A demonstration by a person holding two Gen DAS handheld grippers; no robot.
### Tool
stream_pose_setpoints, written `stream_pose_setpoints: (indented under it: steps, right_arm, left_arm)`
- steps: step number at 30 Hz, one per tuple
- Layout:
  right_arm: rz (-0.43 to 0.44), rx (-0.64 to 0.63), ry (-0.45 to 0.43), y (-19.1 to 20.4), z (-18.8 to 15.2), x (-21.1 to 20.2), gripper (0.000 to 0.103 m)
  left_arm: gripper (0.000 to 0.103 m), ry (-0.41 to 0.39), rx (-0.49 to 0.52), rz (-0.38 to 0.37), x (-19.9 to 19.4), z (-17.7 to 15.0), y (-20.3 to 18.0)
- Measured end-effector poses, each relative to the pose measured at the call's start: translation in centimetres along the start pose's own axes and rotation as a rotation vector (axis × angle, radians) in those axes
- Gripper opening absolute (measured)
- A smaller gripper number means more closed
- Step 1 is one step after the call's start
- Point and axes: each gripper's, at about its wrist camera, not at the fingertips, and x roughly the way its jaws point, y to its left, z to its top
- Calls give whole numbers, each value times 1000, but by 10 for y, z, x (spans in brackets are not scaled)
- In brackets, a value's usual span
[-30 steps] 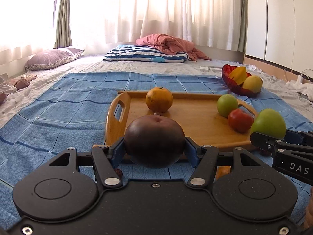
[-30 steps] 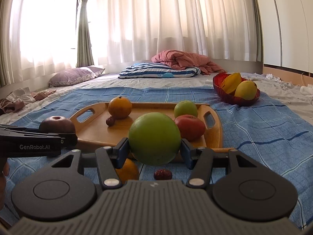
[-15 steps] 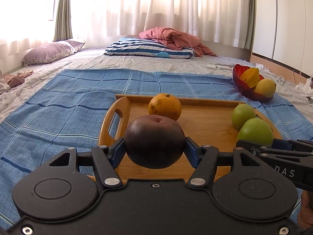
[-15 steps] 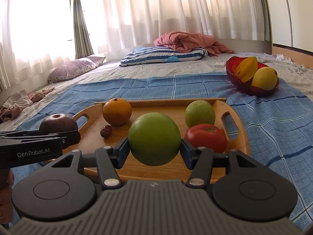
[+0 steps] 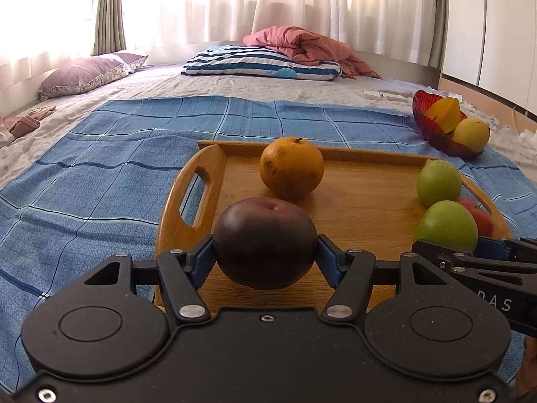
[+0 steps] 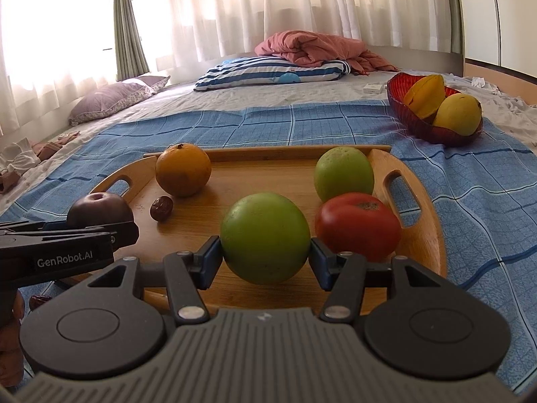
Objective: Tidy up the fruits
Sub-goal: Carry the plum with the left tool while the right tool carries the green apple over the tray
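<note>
Both fruits now over the tray!

The left tool (image 5: 265, 262) clenches the dark, glossy apple (image 5: 265, 241); the right tool (image 6: 265, 262) grips a smooth green apple (image 6: 265, 238). A second ago both hung short of the wooden tray (image 6: 433, 235); now they hover above its polished boards, beside the dimpled orange (image 6: 183, 169) and shiny tomato (image 6: 357, 225). Set-down looks next.

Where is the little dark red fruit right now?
In the right wrist view, the small dark red fruit lies on the wooden tray, left side, just in front of the orange.
</note>
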Motion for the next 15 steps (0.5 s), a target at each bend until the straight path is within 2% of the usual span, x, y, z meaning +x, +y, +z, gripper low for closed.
stream_pose_setpoints:
  steps: [15]
  right_arm:
    - [-7, -10, 1, 1, -4, 4, 60]
  left_arm:
    - [61, 25, -7, 5, 12, -5, 3]
